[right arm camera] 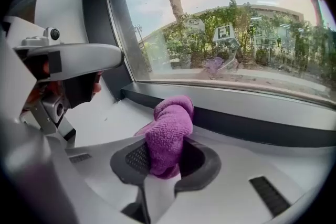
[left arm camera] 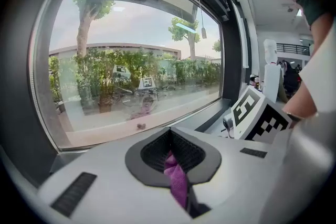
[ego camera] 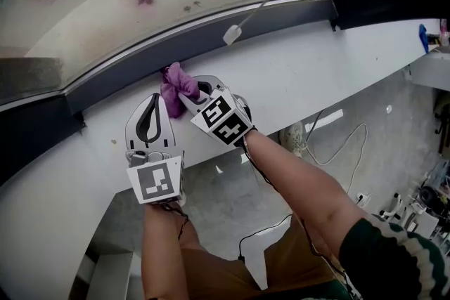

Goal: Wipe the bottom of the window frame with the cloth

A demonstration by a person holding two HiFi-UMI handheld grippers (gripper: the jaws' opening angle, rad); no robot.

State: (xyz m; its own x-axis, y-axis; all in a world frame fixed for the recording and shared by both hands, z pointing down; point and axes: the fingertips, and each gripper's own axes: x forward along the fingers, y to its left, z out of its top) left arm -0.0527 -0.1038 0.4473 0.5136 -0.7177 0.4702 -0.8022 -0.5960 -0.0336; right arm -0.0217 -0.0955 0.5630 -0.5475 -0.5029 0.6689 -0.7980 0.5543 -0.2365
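Purple cloth [right arm camera: 169,126] in right claw [right arm camera: 164,160], maybe left [left arm camera: 174,160]

Fuzzy cloth [right arm camera: 168,134], matt window frame [right arm camera: 262,128]

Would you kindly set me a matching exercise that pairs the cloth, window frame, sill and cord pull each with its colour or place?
Things:
1 cloth
2 frame
3 sill
4 cord pull

Descriptions:
a white, hanging in front of the frame
b purple
c dark grey, just below the glass
d white, flat, below the frame

Pairs: 1-b; 2-c; 3-d; 4-a
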